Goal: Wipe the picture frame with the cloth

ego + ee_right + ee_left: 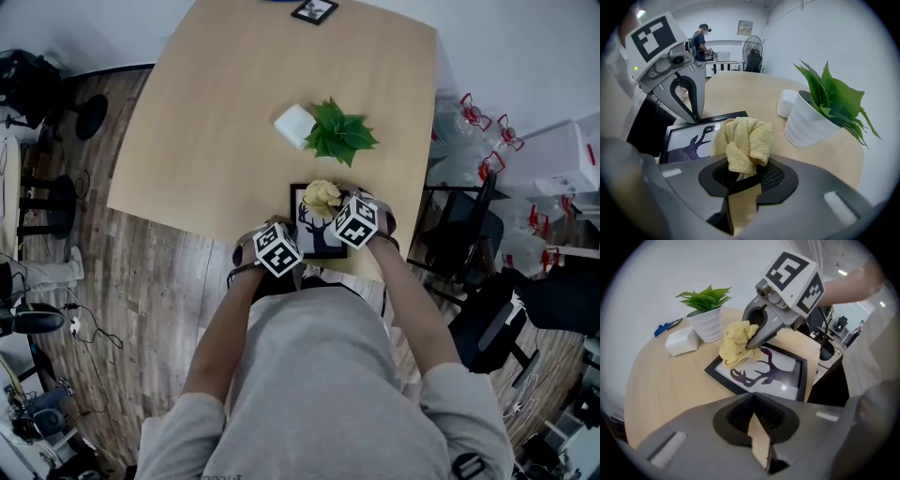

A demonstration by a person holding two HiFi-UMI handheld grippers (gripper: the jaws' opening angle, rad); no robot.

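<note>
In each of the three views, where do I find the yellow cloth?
Head view: centre, cloth on the picture frame's far edge.
Left gripper view: cloth upper middle, over the frame.
Right gripper view: cloth centre, frame behind at left.
Shared landmark: the potted plant near it.

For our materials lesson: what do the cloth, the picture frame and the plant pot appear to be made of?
The cloth looks like soft yellow terry or microfibre: fuzzy, looped nap. The picture frame has a matte black surround, wood or plastic, unclear which; its glazing is glossy, showing a light reflection. The plant pot is white, ribbed, smooth: ceramic or plastic.
</note>
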